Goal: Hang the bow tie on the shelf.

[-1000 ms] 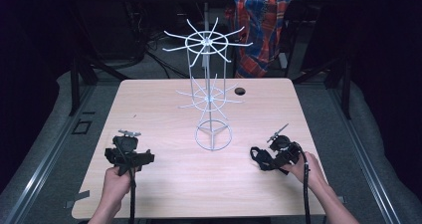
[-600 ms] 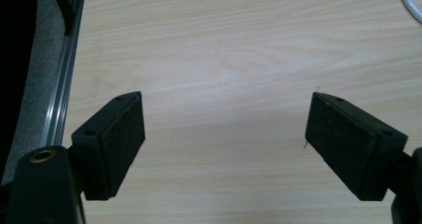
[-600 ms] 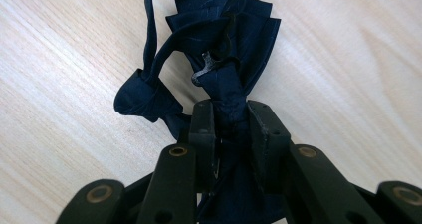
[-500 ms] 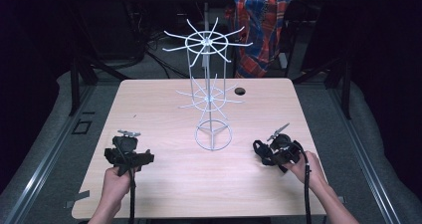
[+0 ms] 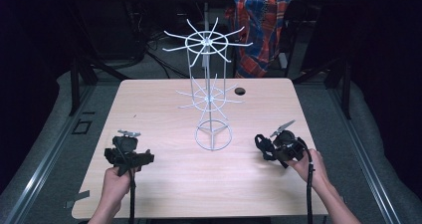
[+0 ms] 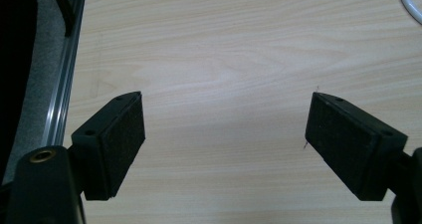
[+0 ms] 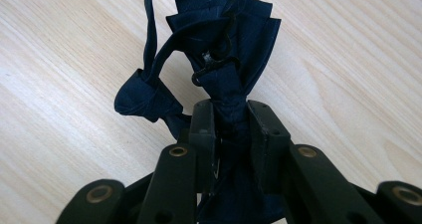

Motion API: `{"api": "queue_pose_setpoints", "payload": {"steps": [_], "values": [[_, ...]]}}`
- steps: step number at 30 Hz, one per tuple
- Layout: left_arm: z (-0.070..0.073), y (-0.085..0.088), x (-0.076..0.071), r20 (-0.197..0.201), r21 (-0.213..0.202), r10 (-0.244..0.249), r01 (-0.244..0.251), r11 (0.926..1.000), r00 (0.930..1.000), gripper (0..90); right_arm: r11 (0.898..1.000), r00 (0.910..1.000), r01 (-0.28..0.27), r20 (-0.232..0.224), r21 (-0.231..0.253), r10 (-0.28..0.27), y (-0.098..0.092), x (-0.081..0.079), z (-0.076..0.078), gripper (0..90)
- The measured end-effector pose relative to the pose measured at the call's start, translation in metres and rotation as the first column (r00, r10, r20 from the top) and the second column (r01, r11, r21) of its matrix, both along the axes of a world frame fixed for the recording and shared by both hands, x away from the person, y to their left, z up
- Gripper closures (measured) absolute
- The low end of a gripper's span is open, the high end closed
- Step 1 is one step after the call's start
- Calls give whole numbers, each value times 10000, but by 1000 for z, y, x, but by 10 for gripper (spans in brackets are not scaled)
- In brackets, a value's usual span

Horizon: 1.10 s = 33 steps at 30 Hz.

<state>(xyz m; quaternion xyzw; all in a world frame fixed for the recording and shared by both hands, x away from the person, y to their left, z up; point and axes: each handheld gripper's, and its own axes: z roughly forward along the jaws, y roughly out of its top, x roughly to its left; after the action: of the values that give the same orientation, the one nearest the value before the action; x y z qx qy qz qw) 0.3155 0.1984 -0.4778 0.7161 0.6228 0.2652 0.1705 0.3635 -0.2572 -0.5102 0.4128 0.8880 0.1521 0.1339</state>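
A dark navy bow tie [image 7: 224, 50] with a thin strap and a small hook lies on the light wooden table [image 5: 164, 184] at the right. My right gripper [image 7: 230, 109] is shut on its pinched middle, the fabric bunched between the two pads. From above, the right gripper [image 5: 273, 149] points left with the bow tie [image 5: 263, 145] at its tip. My left gripper [image 5: 128, 157] rests at the table's left front. Its jaws stand wide apart in the left gripper view, and the left gripper [image 6: 226, 129] has only bare wood between them.
A tall white wire rack [image 5: 208, 99] with spoked hook rings stands mid-table on a round base [image 5: 214, 134]; part of that base [image 6: 410, 2] shows at the left gripper view's corner. A round hole [image 5: 240, 91] is in the tabletop's far side. A plaid cloth [image 5: 261, 20] hangs behind.
The right gripper's jaws drew together on the bow tie, and the hand shifted slightly with it. The left hand and gripper stayed where they were.
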Motion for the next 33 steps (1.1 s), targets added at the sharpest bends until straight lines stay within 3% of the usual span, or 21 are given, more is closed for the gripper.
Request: {"api": "queue_pose_setpoints", "payload": {"steps": [7,24,25,33], "values": [[0,0,0,-13,-13,-24,24,10000,10000,161,9991,9998,131,162,408,-138,-2,1,6,745],[-1,0,1,-18,-22,-7,7,10000,10000,161,9994,9989,142,451,329,-156,0,4,16,745],[-1,0,0,-16,-17,-3,3,10000,10000,162,9984,9983,197,535,522,-225,1,4,16,745],[-1,0,0,-4,-5,13,-13,10000,10000,161,9982,9967,153,782,573,-198,5,5,24,747]]}}
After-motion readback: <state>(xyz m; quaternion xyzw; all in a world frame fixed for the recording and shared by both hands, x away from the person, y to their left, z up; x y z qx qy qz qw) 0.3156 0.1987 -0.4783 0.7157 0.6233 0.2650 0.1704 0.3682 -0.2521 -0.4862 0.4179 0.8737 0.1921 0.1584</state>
